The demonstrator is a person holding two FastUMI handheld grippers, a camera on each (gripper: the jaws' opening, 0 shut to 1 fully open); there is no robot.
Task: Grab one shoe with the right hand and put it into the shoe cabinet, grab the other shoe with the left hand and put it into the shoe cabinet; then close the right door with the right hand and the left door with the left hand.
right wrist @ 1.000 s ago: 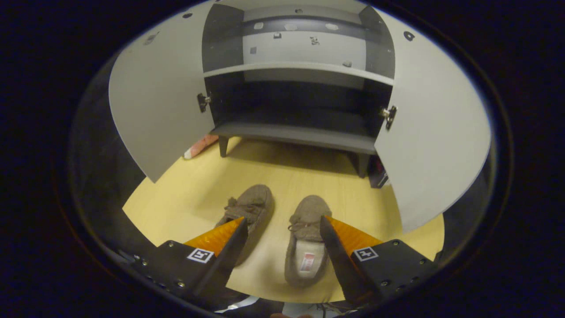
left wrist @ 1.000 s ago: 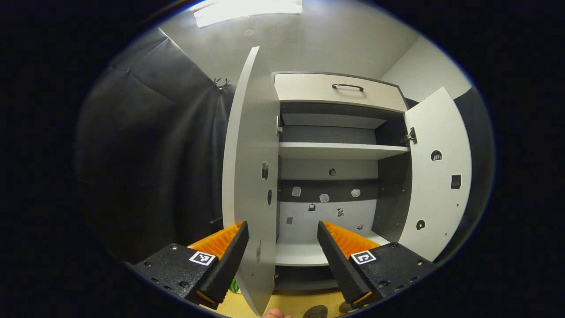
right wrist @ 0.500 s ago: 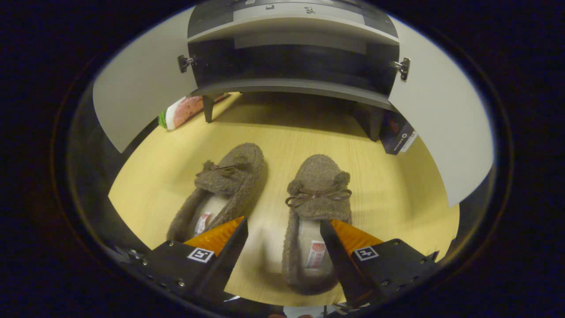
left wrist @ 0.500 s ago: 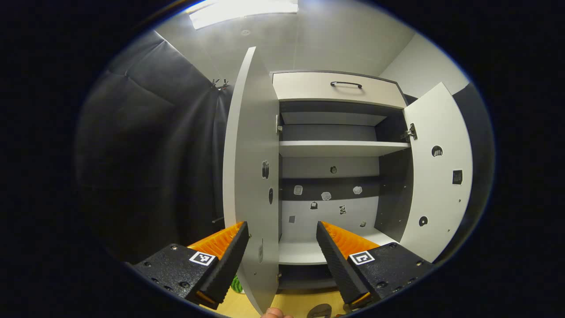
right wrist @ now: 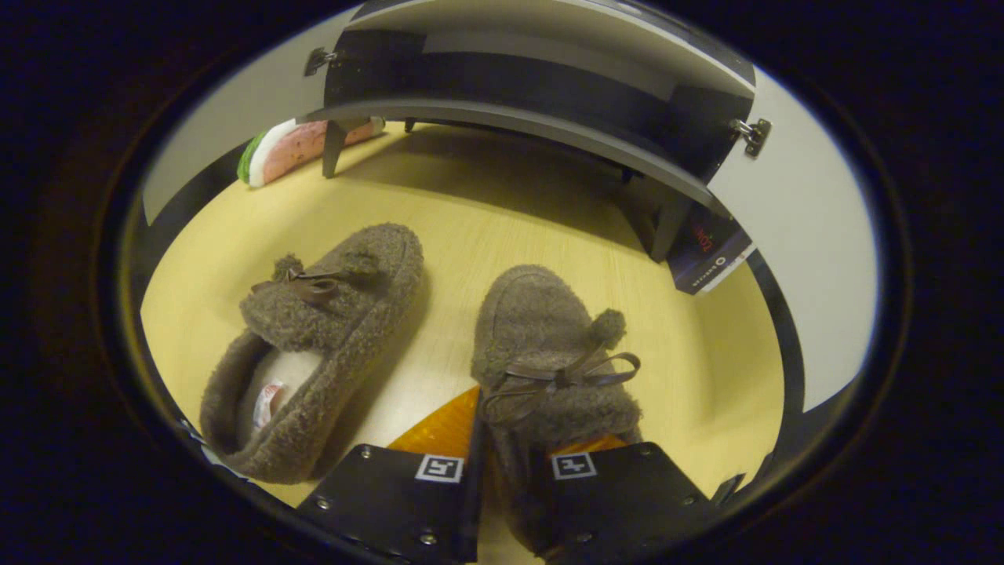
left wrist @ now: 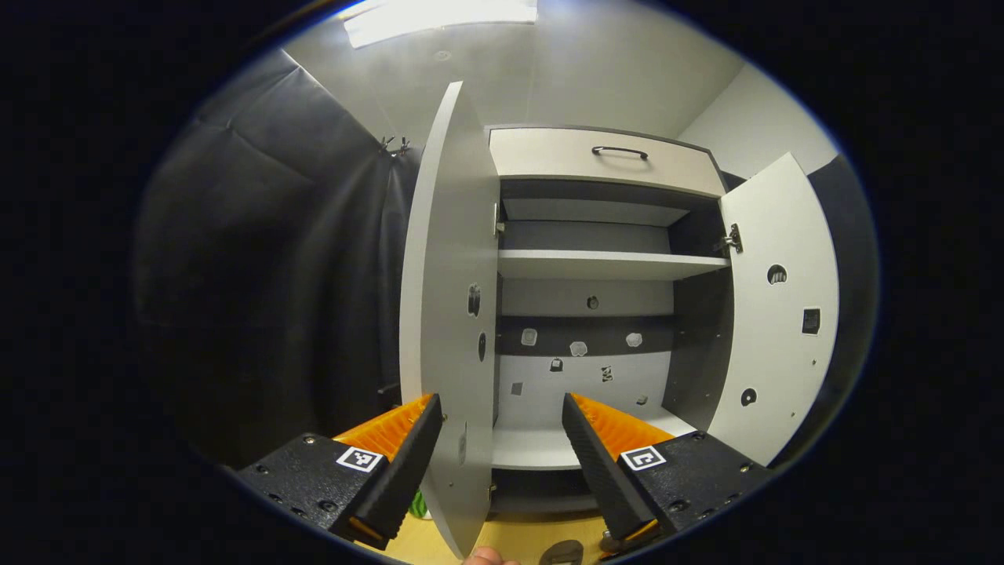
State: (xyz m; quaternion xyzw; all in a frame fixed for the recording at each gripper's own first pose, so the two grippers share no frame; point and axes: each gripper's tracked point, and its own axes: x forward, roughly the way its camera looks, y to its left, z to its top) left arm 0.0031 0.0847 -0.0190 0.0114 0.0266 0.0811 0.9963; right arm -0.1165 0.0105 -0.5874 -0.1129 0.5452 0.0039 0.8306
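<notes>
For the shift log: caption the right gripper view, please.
Right gripper shut on one fuzzy brown shoe; its mate lies beside on the floor.

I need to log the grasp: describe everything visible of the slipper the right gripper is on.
The right slipper is a brown, fuzzy moccasin style with a thin brown bow and a small pompom on top. It lies sole down on the yellow floor, toe pointing toward the shoe cabinet, apart from the other slipper beside it. The right gripper has closed on its heel end, one finger inside the opening and one outside, pinching the side wall. Its lining is hidden by the gripper.
</notes>
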